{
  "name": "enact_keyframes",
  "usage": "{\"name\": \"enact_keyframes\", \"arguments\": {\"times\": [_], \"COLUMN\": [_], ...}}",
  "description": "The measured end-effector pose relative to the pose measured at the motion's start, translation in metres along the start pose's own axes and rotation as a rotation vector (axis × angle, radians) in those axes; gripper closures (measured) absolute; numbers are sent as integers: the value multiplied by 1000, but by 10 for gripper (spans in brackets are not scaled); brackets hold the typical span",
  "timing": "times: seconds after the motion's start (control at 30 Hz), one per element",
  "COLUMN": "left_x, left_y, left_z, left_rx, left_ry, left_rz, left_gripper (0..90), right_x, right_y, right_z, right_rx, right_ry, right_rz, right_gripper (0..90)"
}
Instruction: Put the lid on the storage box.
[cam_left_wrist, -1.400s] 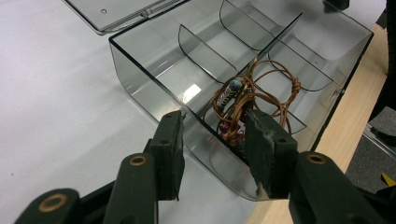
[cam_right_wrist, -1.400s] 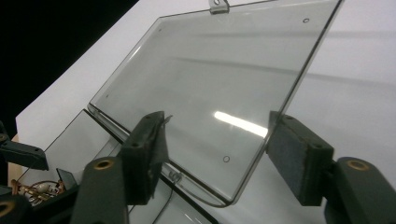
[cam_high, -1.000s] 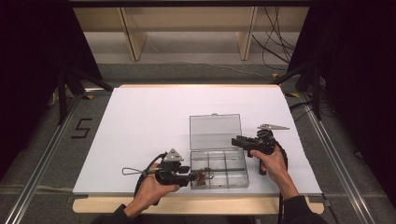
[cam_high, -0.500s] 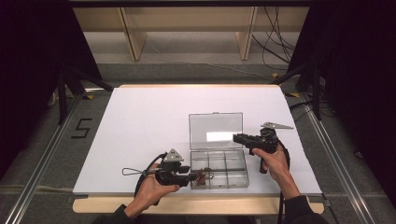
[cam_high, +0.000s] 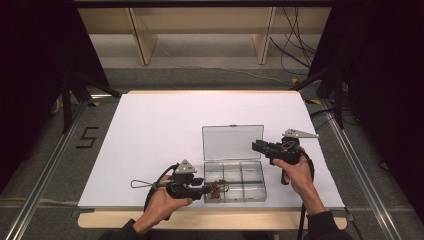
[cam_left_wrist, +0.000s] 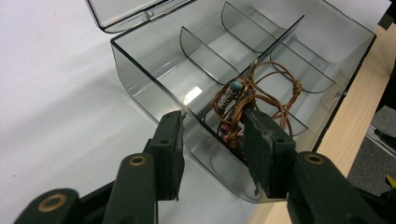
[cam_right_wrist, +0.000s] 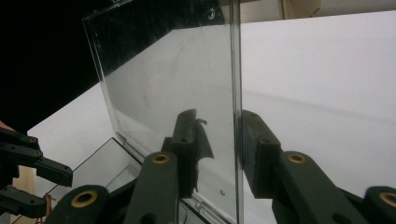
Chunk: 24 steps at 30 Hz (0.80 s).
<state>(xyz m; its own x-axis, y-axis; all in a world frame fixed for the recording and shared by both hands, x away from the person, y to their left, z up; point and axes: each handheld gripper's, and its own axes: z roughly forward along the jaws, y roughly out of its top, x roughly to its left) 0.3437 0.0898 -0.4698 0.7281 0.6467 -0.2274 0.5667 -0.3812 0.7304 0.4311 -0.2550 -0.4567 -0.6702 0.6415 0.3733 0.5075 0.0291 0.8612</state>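
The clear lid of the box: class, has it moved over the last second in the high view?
Yes. The lid has swung up from lying back, toward upright, while the box base stays put.

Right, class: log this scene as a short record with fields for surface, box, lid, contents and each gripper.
surface: white table
box: clear, with dividers
lid: open, upright
contents: brown cord necklace in the box's near left corner
left gripper: open, fingers either side of the box's wall, one inside by the necklace
right gripper: open, fingers either side of the lid's edge
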Motion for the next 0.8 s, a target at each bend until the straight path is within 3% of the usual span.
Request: {"name": "enact_keyframes", "arguments": {"times": [0.07,0.1,0.2,0.27,0.3,0.33,0.4,0.47,0.6,0.63,0.77,0.8], "left_x": [0,0,0,0,0,0,-1,0,0,0,-1,1], "left_y": [0,0,0,0,0,0,-1,0,0,0,0,0], "left_z": [0,0,0,0,0,0,0,-1,-1,-1,-1,-3], "left_rx": [9,11,-2,6,6,0,-4,9,-7,-1,-16,1], "left_ry": [-1,-2,-3,-2,-1,-1,-3,-1,-4,-4,-9,-5], "left_rz": [-4,-3,-2,-6,-5,-5,-16,17,0,6,-8,9], "left_gripper": [576,576,576,577,577,576,576,572,572,572,556,553], "right_x": [0,2,4,9,9,9,12,15,23,22,26,29], "right_y": [1,2,4,3,3,4,4,4,3,3,3,3], "right_z": [-2,-2,-7,-9,-10,-11,-12,-13,-18,-18,-21,-21], "right_rx": [-4,-5,-9,-3,-12,-17,-12,-18,-7,-21,-6,0], "right_ry": [-5,-12,7,16,15,8,-1,-8,-4,-20,-28,-20], "right_rz": [-25,-15,-31,10,-6,-51,-54,-68,-70,-123,-139,-122], "right_gripper": [696,693,680,670,667,665,659,655,642,642,639,636]}}
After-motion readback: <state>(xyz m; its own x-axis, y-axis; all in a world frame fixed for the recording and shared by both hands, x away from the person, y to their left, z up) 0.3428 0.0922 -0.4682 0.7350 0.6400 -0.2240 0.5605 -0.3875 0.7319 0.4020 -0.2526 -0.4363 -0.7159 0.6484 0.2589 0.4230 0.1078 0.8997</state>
